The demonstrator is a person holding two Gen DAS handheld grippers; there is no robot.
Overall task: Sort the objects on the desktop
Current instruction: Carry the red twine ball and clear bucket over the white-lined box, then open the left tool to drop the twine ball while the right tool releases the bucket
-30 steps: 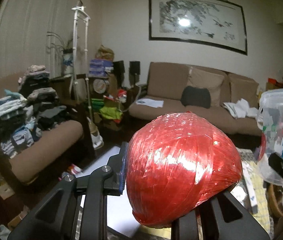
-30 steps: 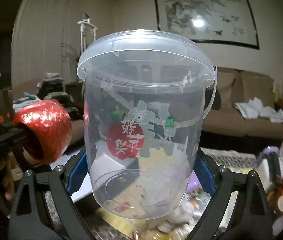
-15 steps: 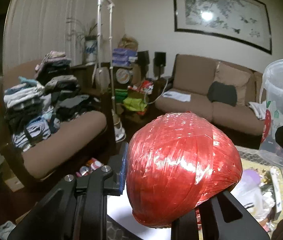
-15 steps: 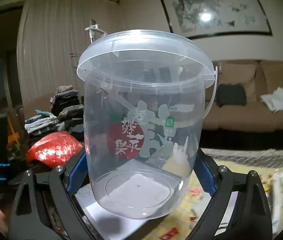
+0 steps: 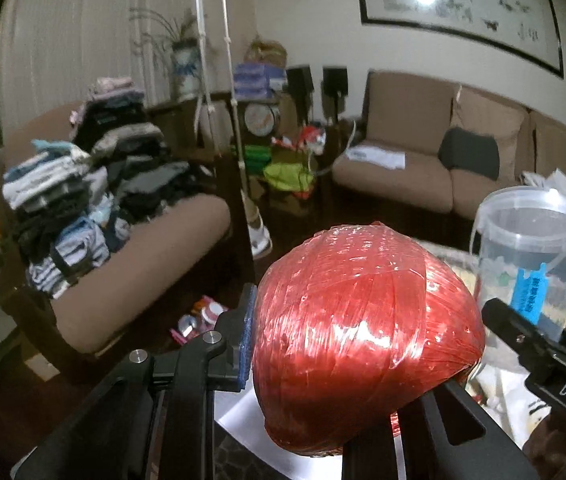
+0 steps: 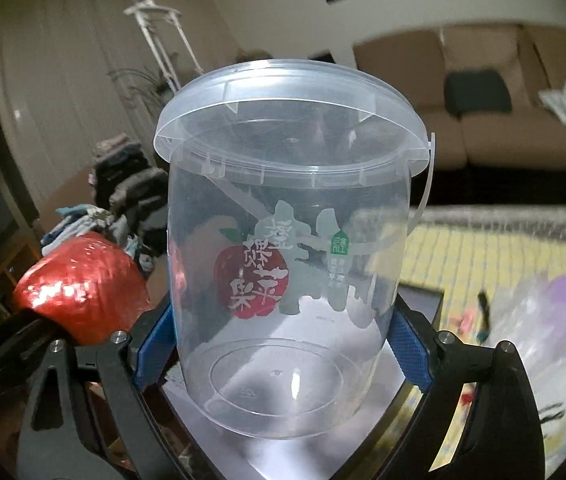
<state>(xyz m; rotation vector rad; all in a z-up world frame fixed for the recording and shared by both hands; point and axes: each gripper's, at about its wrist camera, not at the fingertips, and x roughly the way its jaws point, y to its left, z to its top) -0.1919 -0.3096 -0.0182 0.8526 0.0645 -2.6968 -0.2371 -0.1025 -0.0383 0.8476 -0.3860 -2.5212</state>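
Two tongs | left (image 5: 323,364) grips red twine ball (image 5: 363,340) | right (image 6: 283,344) grips apple-printed bucket (image 6: 287,264)

Red twine ball (image 5: 363,340): glossy plastic wrap. Bucket (image 6: 287,248): clear smooth plastic. Sofa (image 5: 423,160): matt brown cloth.

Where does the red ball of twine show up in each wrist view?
Left wrist: red ball of twine fills the lower centre, clamped in the left hand-held gripper.
Right wrist: it sits at the lower left, beside the clear lidded bucket.
Shared landmark: the black cushion on the brown sofa.
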